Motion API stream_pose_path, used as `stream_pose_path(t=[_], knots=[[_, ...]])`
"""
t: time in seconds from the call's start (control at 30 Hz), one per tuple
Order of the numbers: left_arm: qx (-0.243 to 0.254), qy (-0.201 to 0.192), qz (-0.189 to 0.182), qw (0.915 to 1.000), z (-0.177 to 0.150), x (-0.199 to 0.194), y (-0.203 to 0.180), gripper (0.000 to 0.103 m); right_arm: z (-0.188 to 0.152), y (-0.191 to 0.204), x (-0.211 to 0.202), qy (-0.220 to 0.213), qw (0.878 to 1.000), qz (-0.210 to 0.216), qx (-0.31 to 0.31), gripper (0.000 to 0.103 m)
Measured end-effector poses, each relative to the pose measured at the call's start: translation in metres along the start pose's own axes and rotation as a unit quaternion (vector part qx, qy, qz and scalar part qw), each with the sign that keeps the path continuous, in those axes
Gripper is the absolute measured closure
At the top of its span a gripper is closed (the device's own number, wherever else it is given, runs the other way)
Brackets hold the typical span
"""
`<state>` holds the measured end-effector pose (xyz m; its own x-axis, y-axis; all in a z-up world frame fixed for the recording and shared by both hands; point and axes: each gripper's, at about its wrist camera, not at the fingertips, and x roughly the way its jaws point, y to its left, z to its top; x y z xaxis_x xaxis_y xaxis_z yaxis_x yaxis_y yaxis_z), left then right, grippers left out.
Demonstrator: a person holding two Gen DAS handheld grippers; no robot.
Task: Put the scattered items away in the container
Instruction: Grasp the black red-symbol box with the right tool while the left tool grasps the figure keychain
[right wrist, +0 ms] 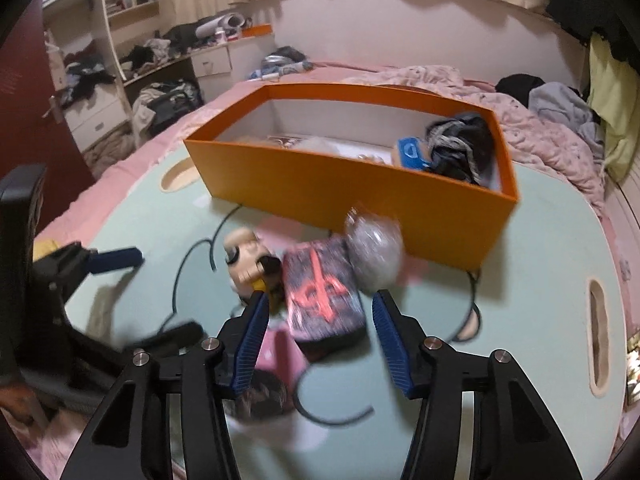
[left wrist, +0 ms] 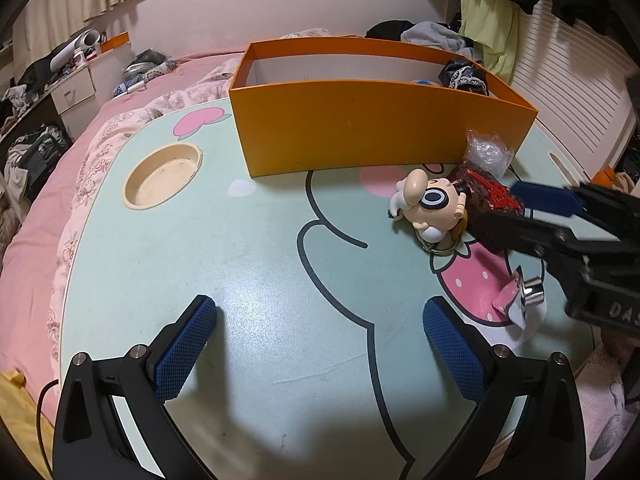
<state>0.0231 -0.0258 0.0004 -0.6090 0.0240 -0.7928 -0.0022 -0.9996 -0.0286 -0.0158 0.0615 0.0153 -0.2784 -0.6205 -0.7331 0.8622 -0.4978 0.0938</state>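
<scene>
Both tongs are out over the bench (left wrist: 240, 264), which is sitting on the bed (left wrist: 36, 216). I am holding my left tongs (left wrist: 320, 350) spread wide, with nothing between the blue pads and only bare mint-green benchtop under them. My right tongs (right wrist: 318, 338) are standing partly spread around the near end of a dark packet with red markings (right wrist: 324, 296); that view is blurred, and I am seeing a gap between each pad and the packet, so they are bracketing it without pinching it.

In the left view my right tongs (left wrist: 532, 206) are reaching in from the right edge, their tips lying at that same packet (left wrist: 490, 194).

Just beside the packet, on its left in both views, a small cartoon figure with a big round eye (left wrist: 430, 208) is lying on its side, touching or nearly touching the packet. At the packet's far end a crumpled clear plastic bag (left wrist: 488, 152) is resting against the front wall of the orange box (left wrist: 340, 128). The box is standing at the far side of the bench, open at the top. A dark bundle of cloth with lace trim (right wrist: 460, 148) is filling its right end, with something blue (right wrist: 412, 154) beside it and a few pale small things I cannot make out along the floor.

Nearer to me, on the pink strawberry print, a small shiny metal cap (left wrist: 532, 292) is lying on a scrap of paper (left wrist: 514, 306). A round cup hollow (left wrist: 164, 176) is sunk into the bench at the left.
</scene>
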Motion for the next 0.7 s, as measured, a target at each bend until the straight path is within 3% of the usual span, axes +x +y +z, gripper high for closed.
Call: stream_pose_path(t=[0.03, 0.13, 0.27, 0.37, 0.47, 0.6, 0.7], knots=[[0.0, -0.001, 0.0, 1.0, 0.0, 0.0, 0.0, 0.0, 0.002, 0.0, 0.005, 0.008, 1.0, 0.0, 0.001, 0.063], [-0.006, -0.005, 0.004, 1.0, 0.0, -0.002, 0.001, 0.0, 0.0, 0.0, 0.009, 0.014, 1.0, -0.002, 0.009, 0.064], [-0.007, -0.013, -0.025, 0.9996, 0.001, -0.008, 0.002, 0.0, -0.012, -0.013, -0.018, -0.03, 0.998, 0.029, 0.048, 0.064], [0.02, -0.037, -0.029, 0.9987, 0.008, -0.022, -0.004, 0.0, -0.022, -0.021, -0.04, -0.058, 0.995, 0.05, 0.066, 0.064], [0.062, -0.055, -0.023, 0.9963, 0.023, -0.027, -0.019, 0.0, -0.036, -0.026, -0.06, -0.084, 0.993, 0.042, 0.075, 0.064], [0.099, -0.034, -0.057, 0.9928, 0.044, -0.011, -0.036, 0.006, -0.049, -0.042, -0.073, -0.092, 0.99, 0.031, 0.106, 0.064], [0.112, -0.02, -0.058, 0.9918, 0.055, 0.004, -0.047, 0.013, -0.051, -0.05, -0.076, -0.094, 0.988, 0.028, 0.119, 0.064]])
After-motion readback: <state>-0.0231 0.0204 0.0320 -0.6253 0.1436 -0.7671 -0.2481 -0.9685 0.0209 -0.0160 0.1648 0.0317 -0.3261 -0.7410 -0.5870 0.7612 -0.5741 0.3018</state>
